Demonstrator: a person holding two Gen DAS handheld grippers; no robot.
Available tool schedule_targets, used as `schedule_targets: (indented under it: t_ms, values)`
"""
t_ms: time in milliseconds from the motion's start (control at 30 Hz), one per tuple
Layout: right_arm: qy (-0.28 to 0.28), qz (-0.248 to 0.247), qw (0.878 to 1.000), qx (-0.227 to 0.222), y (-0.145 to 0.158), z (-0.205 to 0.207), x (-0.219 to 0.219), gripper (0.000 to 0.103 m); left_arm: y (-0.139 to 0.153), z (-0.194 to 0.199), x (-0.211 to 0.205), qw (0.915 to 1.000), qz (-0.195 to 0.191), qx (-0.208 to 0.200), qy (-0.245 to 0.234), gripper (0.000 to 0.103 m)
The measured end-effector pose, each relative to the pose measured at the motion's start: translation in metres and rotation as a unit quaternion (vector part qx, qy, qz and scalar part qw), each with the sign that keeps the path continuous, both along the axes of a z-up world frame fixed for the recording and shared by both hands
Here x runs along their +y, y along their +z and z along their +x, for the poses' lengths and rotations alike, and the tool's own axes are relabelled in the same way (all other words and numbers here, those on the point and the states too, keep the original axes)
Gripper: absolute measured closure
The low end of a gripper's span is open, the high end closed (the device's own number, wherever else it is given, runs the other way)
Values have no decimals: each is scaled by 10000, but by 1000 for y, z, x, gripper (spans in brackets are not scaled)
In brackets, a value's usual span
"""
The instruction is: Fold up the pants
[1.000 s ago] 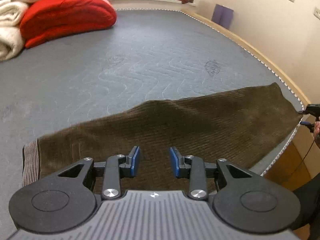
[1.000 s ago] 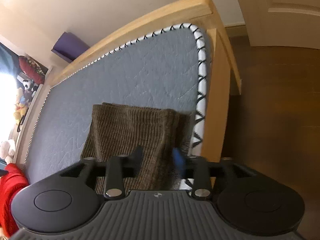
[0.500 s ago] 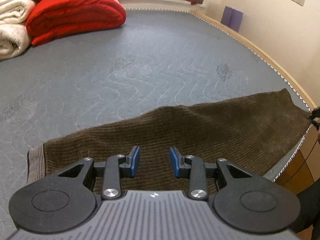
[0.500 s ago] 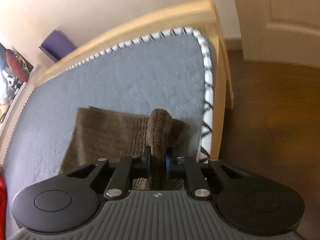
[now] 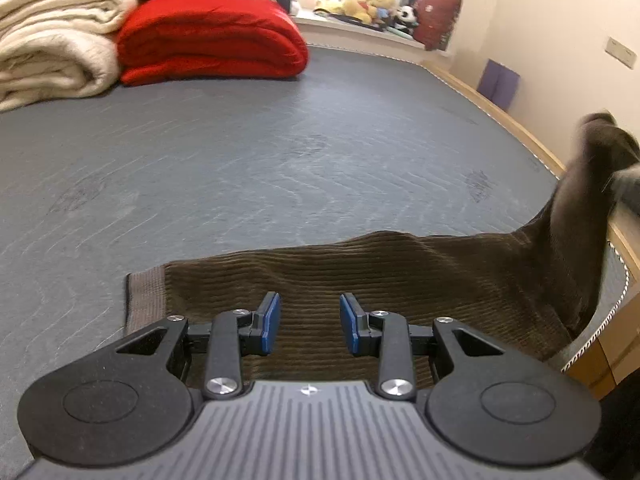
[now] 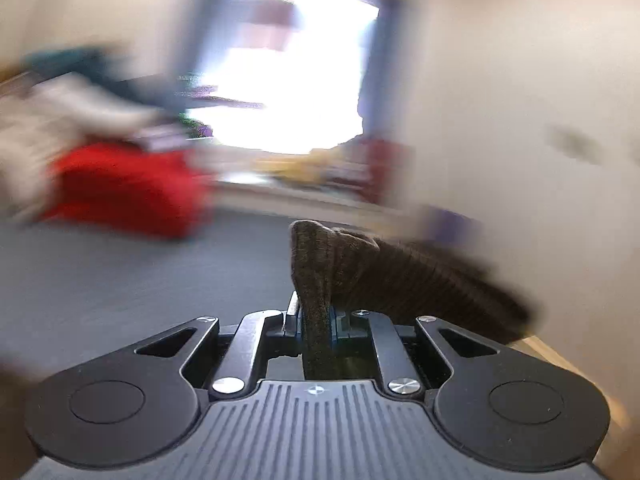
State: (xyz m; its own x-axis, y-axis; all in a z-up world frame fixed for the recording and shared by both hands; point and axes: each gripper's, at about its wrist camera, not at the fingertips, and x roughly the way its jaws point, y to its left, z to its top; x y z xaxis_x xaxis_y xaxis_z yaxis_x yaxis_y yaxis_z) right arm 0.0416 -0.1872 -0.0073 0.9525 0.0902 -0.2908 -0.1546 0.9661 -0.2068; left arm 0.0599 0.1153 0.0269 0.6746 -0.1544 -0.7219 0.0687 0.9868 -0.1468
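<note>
Brown corduroy pants (image 5: 400,280) lie across the near edge of the grey mattress (image 5: 240,168), their ribbed waistband (image 5: 146,300) at the left. My left gripper (image 5: 309,322) hovers just over the waist part, open, nothing between its blue pads. At the right the leg end (image 5: 592,160) is lifted off the bed and blurred. In the right wrist view my right gripper (image 6: 316,320) is shut on that bunched leg end (image 6: 344,264), which sticks up past its jaws.
Folded red (image 5: 212,40) and cream (image 5: 52,56) blankets are stacked at the mattress's far left. Plush toys (image 5: 360,4) line the window sill. The wooden bed frame (image 5: 520,128) and a wall run along the right. The right wrist view is heavily motion-blurred.
My right gripper closed on the pants' leg end, then lifted it and swung round to face up the bed. The left gripper shifted toward the waistband, still open.
</note>
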Motion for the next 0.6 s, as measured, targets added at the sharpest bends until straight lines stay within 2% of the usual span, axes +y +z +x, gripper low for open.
schedule_targets:
  t_ms: [67,133,200,233,267,300,400,467,533,600]
  values:
    - [812,-37,9928,881,-30,-5,51,87,0,-2,10,10000,-30,44,81,66]
    - [1459,-428,9657,2104,-77,-8,97,87,-2,-3,18,9998,-111,122,132,66]
    - [1809,-818,9329,3005,-116,-19,125,85,-2,-5,25,9994,-188,171,218,66]
    - [1867,-906,9294,3053,-122,-30,130,77,-2,-6,28,9993,-227,192,240,66]
    - [1887,-928,9344,2875,-119,-39,132,68,-2,-8,30,9991,-264,201,267,66]
    - [1953,-819,9392,2702,-112,-48,129,65,-1,-9,32,9990,-293,198,280,66]
    - [2060,-6,9481,2423,-84,-53,106,64,0,-11,34,9991,-311,167,234,66]
    - [1765,376,9578,2236,-73,-49,91,54,-2,-9,33,9992,-269,197,230,66]
    - [1533,734,9581,2307,-75,-38,77,48,-5,-6,32,9990,-267,260,232,66]
    - [1290,1009,9536,2528,-88,-30,69,48,-7,-4,28,9990,-239,313,218,66]
